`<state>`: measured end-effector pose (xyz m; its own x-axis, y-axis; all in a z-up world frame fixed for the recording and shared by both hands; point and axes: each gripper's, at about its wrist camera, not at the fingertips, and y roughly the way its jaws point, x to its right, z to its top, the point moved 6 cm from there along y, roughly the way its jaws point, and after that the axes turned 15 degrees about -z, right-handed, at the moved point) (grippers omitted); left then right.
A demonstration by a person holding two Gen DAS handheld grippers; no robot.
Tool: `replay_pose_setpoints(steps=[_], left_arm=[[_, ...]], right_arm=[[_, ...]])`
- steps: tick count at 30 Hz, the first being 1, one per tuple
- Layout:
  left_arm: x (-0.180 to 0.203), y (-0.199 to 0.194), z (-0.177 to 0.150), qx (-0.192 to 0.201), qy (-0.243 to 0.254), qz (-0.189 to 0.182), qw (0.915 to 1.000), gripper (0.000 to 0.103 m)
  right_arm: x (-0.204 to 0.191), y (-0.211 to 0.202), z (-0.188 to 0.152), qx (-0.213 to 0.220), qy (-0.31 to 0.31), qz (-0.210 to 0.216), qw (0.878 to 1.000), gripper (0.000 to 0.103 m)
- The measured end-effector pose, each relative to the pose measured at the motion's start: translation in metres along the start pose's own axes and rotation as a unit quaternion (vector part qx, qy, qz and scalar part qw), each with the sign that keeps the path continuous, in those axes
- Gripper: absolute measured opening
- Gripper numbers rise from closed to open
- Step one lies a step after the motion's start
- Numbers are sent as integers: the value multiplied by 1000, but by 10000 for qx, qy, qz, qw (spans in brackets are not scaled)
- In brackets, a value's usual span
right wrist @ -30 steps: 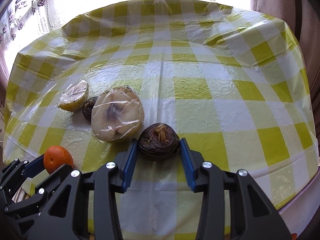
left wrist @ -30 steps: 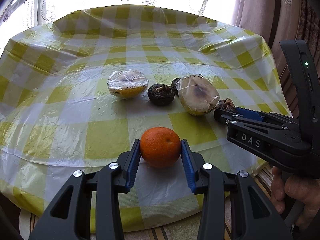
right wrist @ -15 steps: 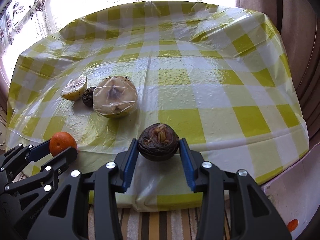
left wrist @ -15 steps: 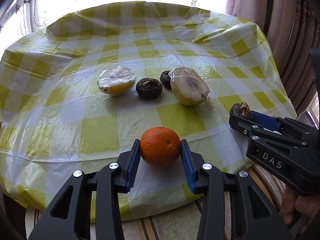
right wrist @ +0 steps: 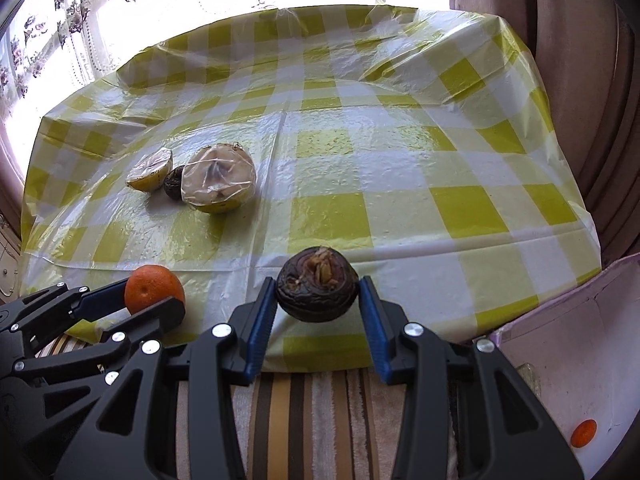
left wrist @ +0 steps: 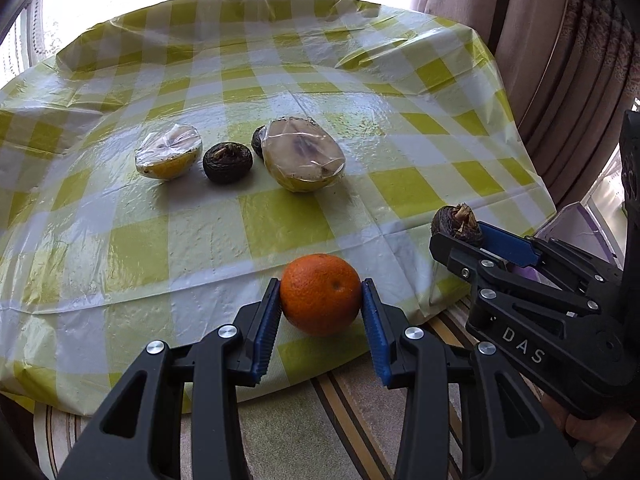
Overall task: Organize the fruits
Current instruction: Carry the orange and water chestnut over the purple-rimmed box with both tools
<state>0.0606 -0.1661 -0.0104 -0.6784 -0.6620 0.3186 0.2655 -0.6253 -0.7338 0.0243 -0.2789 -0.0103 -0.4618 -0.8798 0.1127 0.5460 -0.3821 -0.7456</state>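
Two fruits now hang past the desk edge: my left tongs pinch a round orange tangerine, my right tongs a dark wrinkled fruit, both withdrawn toward the pale box for sorting.

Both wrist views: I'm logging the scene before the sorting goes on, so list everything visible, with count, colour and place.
orange: 1, orange, in left gripper.
dark fruit: 1, brown-black, in right gripper.
wrapped fruit halves: 2, yellow, on table.
dark fruits on table: 2, brown-black, between and behind the halves.
tablecloth: 1, yellow-white check.
box: 1, pale, lower right, holding a small orange item.
striped rug: 1, below.
curtains: pinkish, right.
left gripper: shut.
right gripper: shut.
hand: 1.
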Motion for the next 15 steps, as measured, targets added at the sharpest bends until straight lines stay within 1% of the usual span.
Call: replay_pose_setpoints(steps=[9,15], left_arm=[[23,-1,-1,-45,191,-69,9998,39],[41,1,-2,-103,343,-110,9993,39]], right_arm=[[19,-15,-3,76,143,30,9999,42],[35,-26,-5,111,223,-35,9997,42]])
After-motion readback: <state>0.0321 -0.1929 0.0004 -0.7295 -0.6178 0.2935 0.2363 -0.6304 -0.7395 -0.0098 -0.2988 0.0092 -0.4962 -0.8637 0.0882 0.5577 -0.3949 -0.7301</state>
